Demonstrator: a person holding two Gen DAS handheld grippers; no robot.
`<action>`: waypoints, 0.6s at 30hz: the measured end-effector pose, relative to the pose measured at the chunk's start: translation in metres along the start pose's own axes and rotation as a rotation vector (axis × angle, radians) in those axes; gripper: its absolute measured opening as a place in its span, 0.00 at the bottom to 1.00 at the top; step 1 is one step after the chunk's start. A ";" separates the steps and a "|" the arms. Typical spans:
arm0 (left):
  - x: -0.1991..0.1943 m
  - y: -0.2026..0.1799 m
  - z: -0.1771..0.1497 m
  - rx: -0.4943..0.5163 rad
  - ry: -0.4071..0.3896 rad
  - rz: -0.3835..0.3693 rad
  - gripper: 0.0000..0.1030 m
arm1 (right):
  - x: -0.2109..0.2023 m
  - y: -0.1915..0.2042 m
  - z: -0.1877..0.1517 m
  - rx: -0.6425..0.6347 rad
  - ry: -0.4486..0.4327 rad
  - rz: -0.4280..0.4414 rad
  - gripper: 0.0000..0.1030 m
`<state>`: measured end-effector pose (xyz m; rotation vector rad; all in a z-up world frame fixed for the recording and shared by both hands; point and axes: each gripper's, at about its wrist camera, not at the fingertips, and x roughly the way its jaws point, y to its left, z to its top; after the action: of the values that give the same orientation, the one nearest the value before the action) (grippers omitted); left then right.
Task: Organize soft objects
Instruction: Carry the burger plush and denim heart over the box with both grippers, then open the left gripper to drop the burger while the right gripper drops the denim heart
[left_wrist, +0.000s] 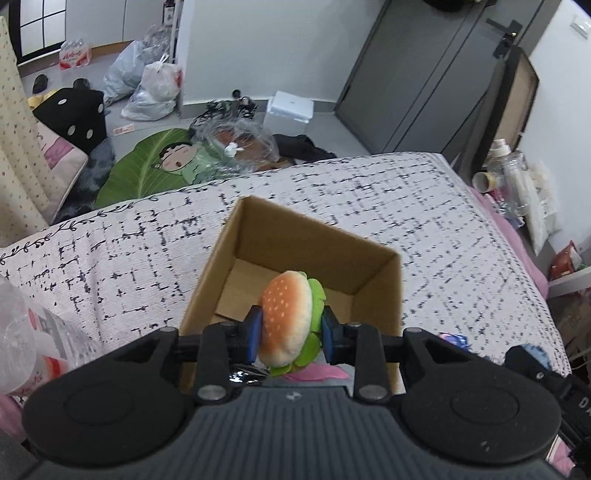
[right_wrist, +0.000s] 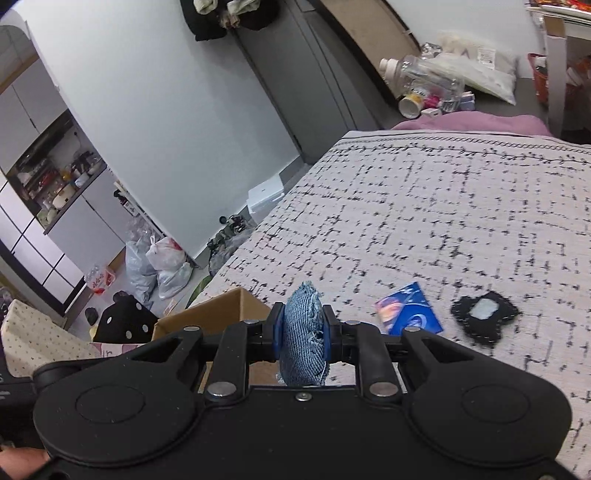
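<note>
An open cardboard box (left_wrist: 373, 266) stands on the checked bed cover (left_wrist: 129, 258). In the left wrist view a plush hamburger (left_wrist: 290, 317) with green felt lettuce hangs over the box's open top, and my left gripper (left_wrist: 291, 326) is shut on it, blue pads pressing its sides. In the right wrist view my right gripper (right_wrist: 303, 326) is shut on a small blue denim cushion (right_wrist: 303, 332), above the bed just right of the box's corner (right_wrist: 221, 306). A blue square packet (right_wrist: 408, 308) and a black felt piece with a pale centre (right_wrist: 484, 315) lie on the cover to the right.
Beyond the bed's far edge the floor holds plastic bags (left_wrist: 159, 88), a white foam box (left_wrist: 290, 109), a black dotted cushion (left_wrist: 72, 114) and a green leaf-shaped cartoon pillow (left_wrist: 147, 166). Bottles and clutter (left_wrist: 513, 177) crowd the right side. A grey door (left_wrist: 436, 74) stands behind.
</note>
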<state>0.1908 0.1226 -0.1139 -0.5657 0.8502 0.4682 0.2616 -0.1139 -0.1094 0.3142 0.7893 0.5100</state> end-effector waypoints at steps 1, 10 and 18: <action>0.002 0.003 0.001 -0.003 0.007 0.001 0.31 | 0.003 0.003 0.000 0.004 0.014 0.018 0.19; 0.010 0.019 0.003 -0.041 0.017 -0.013 0.47 | 0.026 0.037 -0.003 -0.012 0.072 0.081 0.19; 0.008 0.028 0.007 -0.074 0.026 -0.043 0.48 | 0.044 0.059 -0.009 -0.003 0.105 0.102 0.24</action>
<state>0.1831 0.1496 -0.1240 -0.6579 0.8464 0.4550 0.2622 -0.0401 -0.1152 0.3282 0.8772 0.6276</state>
